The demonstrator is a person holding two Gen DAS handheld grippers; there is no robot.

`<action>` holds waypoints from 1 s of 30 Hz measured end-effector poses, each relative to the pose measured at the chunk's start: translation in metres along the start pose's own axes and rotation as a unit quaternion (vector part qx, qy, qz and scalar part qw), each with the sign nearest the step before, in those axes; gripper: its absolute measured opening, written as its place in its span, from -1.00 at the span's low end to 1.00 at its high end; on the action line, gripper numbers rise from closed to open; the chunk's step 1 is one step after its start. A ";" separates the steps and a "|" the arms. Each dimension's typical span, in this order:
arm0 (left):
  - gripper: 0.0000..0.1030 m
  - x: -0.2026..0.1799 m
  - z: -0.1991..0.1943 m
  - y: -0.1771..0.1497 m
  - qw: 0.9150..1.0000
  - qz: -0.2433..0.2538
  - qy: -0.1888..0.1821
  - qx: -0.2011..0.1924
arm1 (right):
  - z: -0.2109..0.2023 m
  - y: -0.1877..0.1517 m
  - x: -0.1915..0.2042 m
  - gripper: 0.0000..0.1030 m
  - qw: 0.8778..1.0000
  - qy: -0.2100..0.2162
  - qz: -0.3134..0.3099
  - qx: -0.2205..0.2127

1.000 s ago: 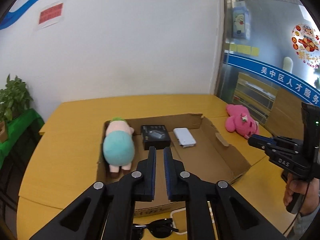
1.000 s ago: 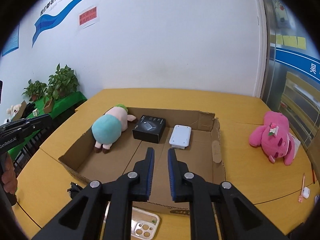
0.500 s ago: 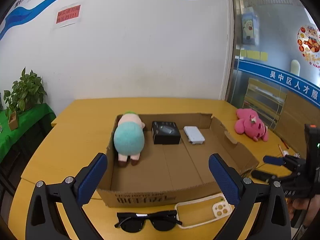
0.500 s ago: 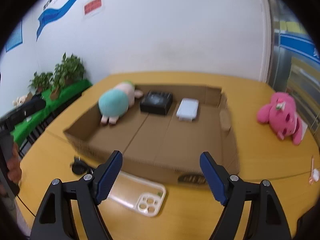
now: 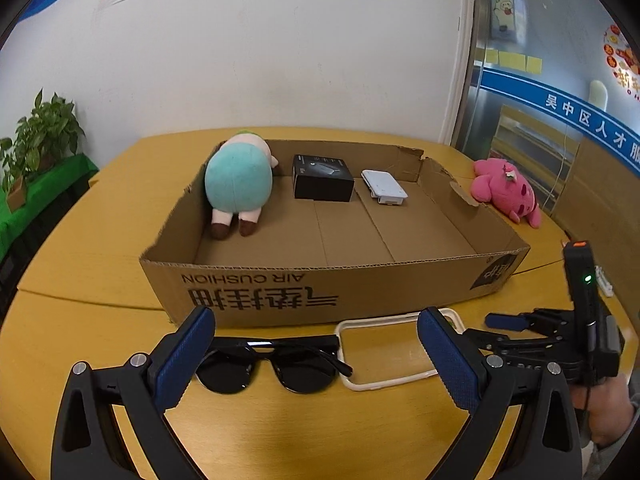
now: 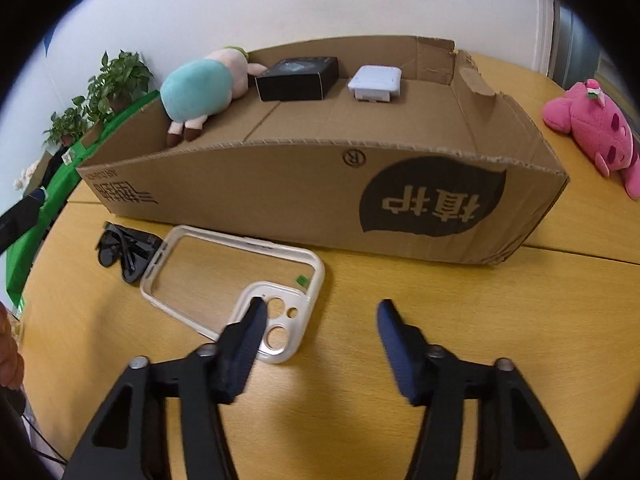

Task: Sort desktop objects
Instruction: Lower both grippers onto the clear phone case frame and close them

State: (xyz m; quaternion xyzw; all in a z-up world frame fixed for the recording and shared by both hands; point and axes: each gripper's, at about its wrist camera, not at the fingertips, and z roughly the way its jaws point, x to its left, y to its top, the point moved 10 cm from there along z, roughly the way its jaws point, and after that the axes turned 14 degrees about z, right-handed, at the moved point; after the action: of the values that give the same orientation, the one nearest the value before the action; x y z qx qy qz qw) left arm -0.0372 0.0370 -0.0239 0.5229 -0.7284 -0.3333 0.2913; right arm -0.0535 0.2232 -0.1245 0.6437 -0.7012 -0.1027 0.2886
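Left wrist view: left hand-held gripper [image 5: 316, 354] spread wide over sunglasses [image 5: 272, 366], empty; right hand-held gripper [image 6: 320, 320] closing, empty.

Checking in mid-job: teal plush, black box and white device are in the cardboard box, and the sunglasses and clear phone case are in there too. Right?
Not quite. The sunglasses and clear phone case lie on the table in front of the cardboard box, as both wrist views show. The teal plush, black box and white device are inside.
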 end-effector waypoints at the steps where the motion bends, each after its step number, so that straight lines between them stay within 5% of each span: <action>1: 0.99 -0.001 0.001 -0.001 1.000 -0.005 -0.001 0.000 | 0.004 -0.003 -0.002 -0.25 1.000 -0.001 -0.001 0.008; 9: 0.99 -0.011 0.017 -0.013 1.000 -0.006 -0.014 0.023 | 0.004 -0.004 -0.016 -0.78 1.000 -0.022 -0.005 0.006; 21: 0.93 -0.051 0.041 -0.038 0.995 -0.015 -0.072 0.067 | -0.023 -0.027 -0.049 -0.80 0.999 -0.023 0.047 0.002; 30: 0.51 -0.087 0.074 -0.063 0.986 0.001 -0.108 0.130 | -0.027 -0.034 -0.047 -0.79 0.998 -0.015 0.054 -0.003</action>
State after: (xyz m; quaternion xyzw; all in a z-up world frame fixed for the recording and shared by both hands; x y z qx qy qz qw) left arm -0.0341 0.1190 -0.1257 0.5164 -0.7934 -0.2901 0.1405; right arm -0.0097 0.2691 -0.1330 0.6023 -0.7390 -0.0991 0.2851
